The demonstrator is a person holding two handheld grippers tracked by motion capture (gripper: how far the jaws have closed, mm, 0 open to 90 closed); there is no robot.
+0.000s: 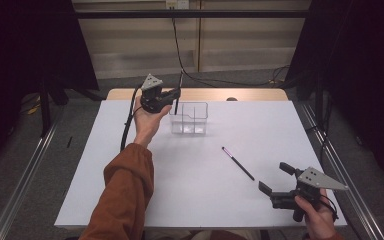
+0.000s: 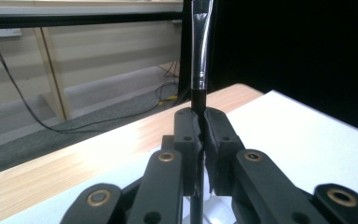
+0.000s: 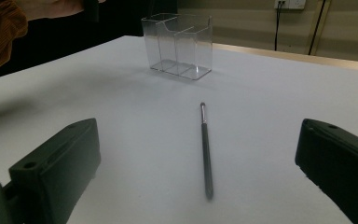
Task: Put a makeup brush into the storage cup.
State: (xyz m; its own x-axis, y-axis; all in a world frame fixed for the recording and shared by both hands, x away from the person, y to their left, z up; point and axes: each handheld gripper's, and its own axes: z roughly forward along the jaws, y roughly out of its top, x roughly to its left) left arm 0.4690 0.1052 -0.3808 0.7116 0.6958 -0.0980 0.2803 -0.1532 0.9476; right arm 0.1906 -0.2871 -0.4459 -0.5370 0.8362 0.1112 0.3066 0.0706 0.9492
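My left gripper (image 1: 174, 96) is raised beside the upper left corner of a clear divided organizer (image 1: 189, 118), shut on a thin black brush (image 1: 180, 80) that stands upright. In the left gripper view the jaws of the left gripper (image 2: 200, 119) pinch the black handle, and the brush (image 2: 200, 46) with its silver ferrule rises above them. A second thin dark brush (image 1: 238, 163) lies flat on the white table right of centre. My right gripper (image 1: 277, 178) rests open near the front right corner. Ahead of the right gripper (image 3: 196, 140) lie this brush (image 3: 205, 144) and, farther off, the organizer (image 3: 179, 44).
The white table top (image 1: 195, 200) has a wooden strip (image 1: 200, 94) along its far edge. An orange-sleeved forearm (image 1: 125, 195) reaches across the left half. Metal rails and dark curtains flank both sides, and cables lie on the floor behind.
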